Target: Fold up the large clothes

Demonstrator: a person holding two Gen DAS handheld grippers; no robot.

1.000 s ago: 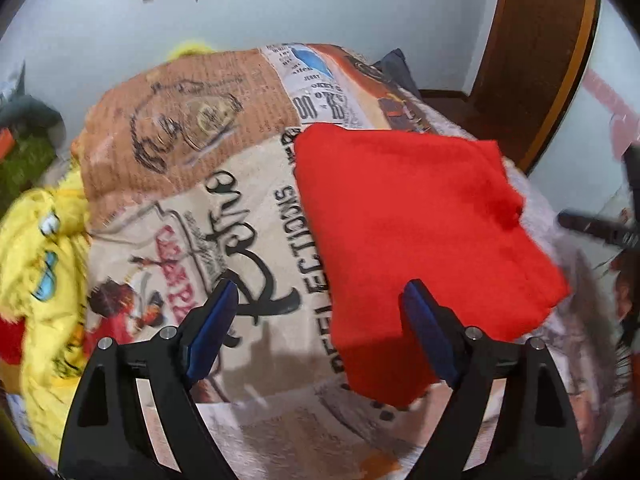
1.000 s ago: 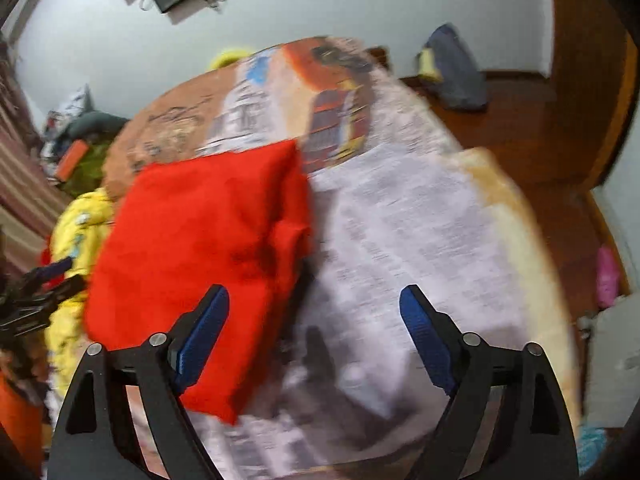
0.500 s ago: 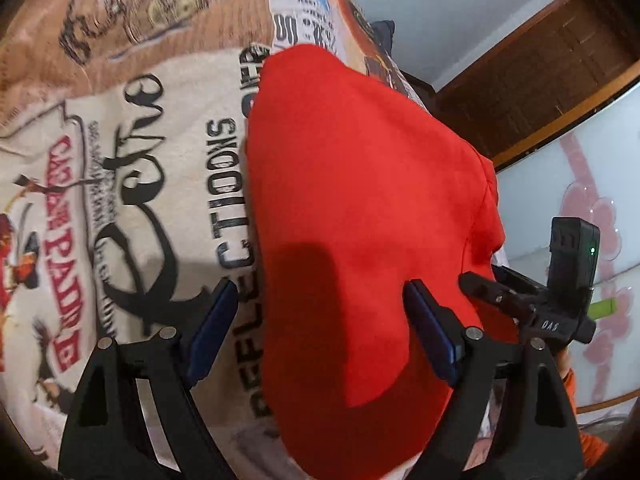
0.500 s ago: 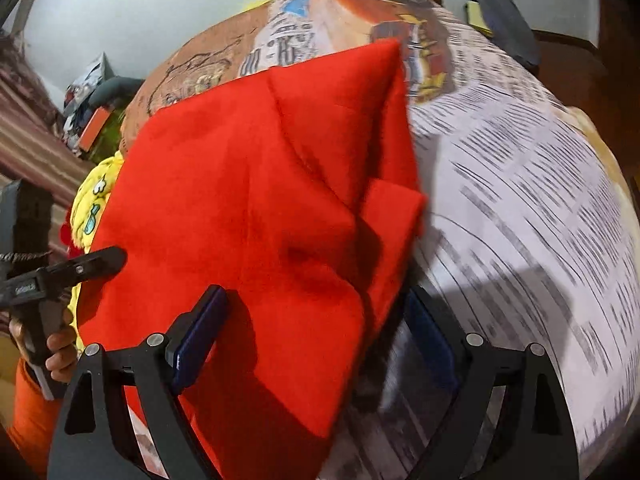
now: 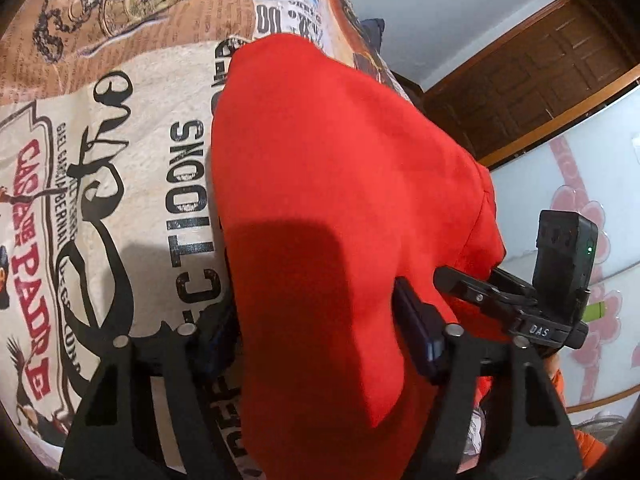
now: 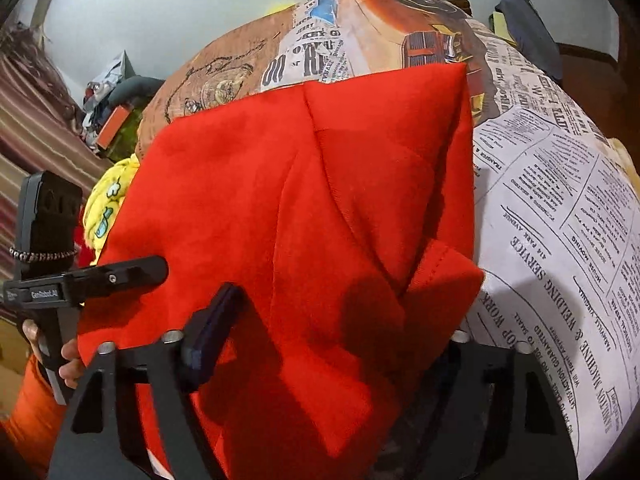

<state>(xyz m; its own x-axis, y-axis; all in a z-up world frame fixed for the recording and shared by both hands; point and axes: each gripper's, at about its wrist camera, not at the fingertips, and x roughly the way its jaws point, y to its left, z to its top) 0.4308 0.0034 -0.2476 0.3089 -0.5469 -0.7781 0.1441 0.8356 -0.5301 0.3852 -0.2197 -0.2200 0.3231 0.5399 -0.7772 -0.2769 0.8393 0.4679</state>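
Closing both jaws now — the red garment (image 5: pixel 340 208) lies on the bed (image 5: pixel 132 152), bunched between the fingers of each hand-held gripper. My left hand-held gripper (image 5: pixel 320 332) straddles its near edge, cloth running away toward twelve o'clock; pads not yet pressing, as far as I can see. My right hand-held gripper (image 6: pixel 332 344) sits at the garment's folded corner, its right finger hidden under cloth. The long axis runs twelve to six — both hands equally near, I judge.
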